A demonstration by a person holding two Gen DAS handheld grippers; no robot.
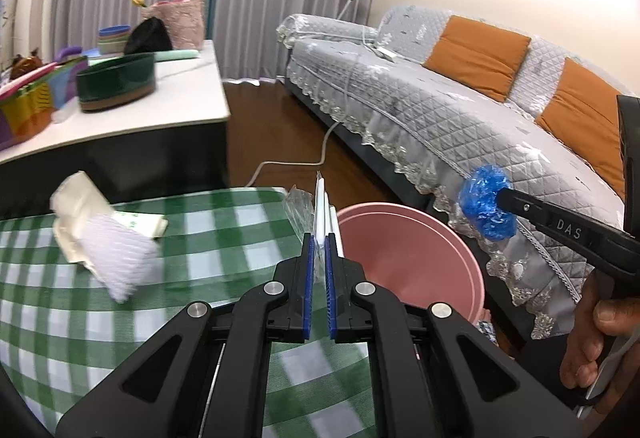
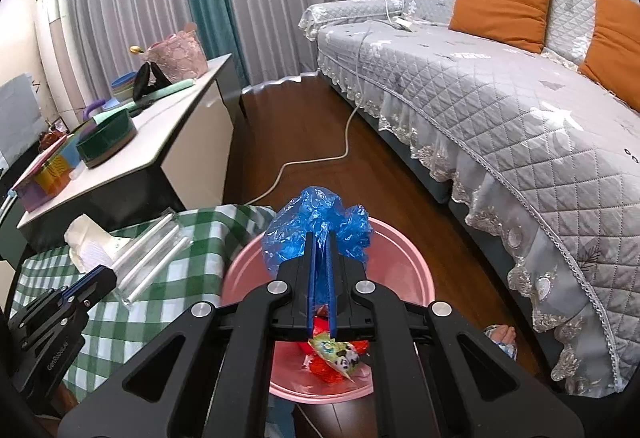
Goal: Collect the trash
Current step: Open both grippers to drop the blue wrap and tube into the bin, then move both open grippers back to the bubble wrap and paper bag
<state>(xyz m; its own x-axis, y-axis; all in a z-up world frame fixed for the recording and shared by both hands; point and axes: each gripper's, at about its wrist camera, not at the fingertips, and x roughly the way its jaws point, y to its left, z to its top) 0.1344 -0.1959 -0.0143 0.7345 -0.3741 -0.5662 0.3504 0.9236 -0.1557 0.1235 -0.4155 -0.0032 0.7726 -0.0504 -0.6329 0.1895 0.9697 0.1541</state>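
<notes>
My left gripper [image 1: 319, 238] is shut on a clear plastic wrapper [image 1: 320, 206] with white strips, held at the corner of the green-checked table [image 1: 208, 238], beside the pink bin [image 1: 404, 262]. My right gripper [image 2: 320, 236] is shut on a crumpled blue plastic bag [image 2: 312, 226] above the pink bin [image 2: 420, 270]. Red and printed wrappers [image 2: 340, 354] lie in the bin. From the left wrist view the right gripper [image 1: 502, 198] shows with the blue bag [image 1: 480, 206]. From the right wrist view the left gripper [image 2: 110, 274] shows with the clear wrapper [image 2: 152, 254]. Crumpled white paper [image 1: 100, 238] lies on the table.
A grey quilted sofa [image 2: 500, 110] with orange cushions runs along the right. A white-topped cabinet [image 1: 180, 98] behind the table carries a green round box [image 1: 116, 84] and bowls. A white cable [image 2: 312, 162] crosses the wood floor. A hand [image 1: 592, 350] holds the right gripper's handle.
</notes>
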